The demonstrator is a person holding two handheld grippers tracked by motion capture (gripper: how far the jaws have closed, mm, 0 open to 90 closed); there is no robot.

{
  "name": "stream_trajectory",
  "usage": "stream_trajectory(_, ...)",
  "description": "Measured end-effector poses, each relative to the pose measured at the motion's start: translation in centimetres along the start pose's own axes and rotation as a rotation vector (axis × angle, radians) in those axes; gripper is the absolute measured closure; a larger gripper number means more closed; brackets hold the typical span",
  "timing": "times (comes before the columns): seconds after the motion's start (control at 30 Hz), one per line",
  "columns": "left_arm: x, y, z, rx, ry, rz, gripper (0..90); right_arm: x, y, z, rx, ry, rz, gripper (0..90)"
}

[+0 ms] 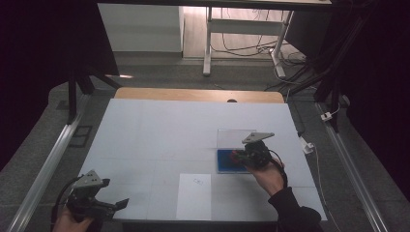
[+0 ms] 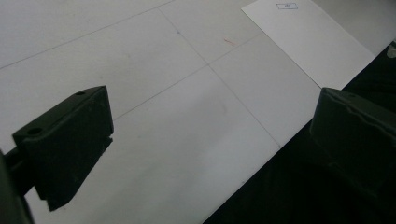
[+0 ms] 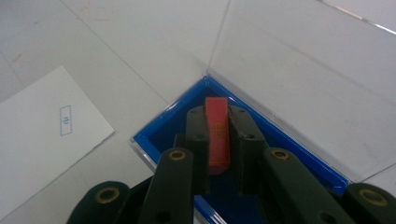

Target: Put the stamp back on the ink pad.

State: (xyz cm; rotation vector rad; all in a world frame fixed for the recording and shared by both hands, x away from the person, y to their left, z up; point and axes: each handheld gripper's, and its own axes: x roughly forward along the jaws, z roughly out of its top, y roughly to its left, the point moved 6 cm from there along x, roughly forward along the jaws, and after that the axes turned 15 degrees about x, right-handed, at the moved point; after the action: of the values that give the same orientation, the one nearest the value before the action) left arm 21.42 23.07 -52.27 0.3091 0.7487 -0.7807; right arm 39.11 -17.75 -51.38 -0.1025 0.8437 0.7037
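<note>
The left claw (image 1: pixel 109 207) sits at the near left corner of the worktop (image 1: pixel 159 130), held by a hand (image 1: pixel 67 223) at the bottom edge. It is released: in the left gripper view its two black jaws stand wide apart with nothing between them, and bare white worktop (image 2: pixel 177 116) shows in the gap.

A sheet of paper (image 1: pixel 194 195) lies flat at the near edge, about midway across, with a small printed box near its far end. The left gripper view shows the sheet (image 2: pixel 308 37) beyond the jaws.

Right of the sheet and a little farther off lies a blue tray (image 1: pixel 223 162) with its clear lid (image 1: pixel 234 137) standing open on the far side.

The right claw (image 1: pixel 237 155) hangs over this tray, held by a hand (image 1: pixel 268 176) in a dark sleeve. It is clenched on a red block (image 3: pixel 218 133): in the right gripper view the jaws press both sides of the block, which stands on edge over the blue tray (image 3: pixel 163 123) interior. The clear lid (image 3: pixel 299 70) rises beyond it.
</note>
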Motion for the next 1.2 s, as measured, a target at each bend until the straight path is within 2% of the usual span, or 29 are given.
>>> stream_trajectory(0.4, 0.0, 0.0, 0.0, 0.001, 0.0, 0.0, 0.0, 0.9, -0.9, -0.2, -0.018, 0.027, -0.048, 79.9)
stream_trajectory(0.5, 0.0, 0.0, 0.0, 0.002, 0.001, 0.001, 0.0, 1.2, -1.1, -0.4, -0.026, 0.049, -0.062, 79.9)
stream_trajectory(0.87, 0.0, 0.0, 0.0, 0.001, 0.003, 0.001, 0.1, 1.3, -1.2, -0.4, -0.009, 0.048, -0.057, 79.6)
stream_trajectory(1.0, 0.0, 0.0, 0.0, 0.001, 0.002, 0.001, 0.1, 1.2, -1.2, -0.4, 0.01, 0.038, -0.041, 73.2)
stream_trajectory(1.2, 0.0, 0.0, 0.0, 0.0, 0.001, 0.0, 0.1, 0.7, -1.0, -0.1, 0.012, 0.004, -0.031, 63.6)
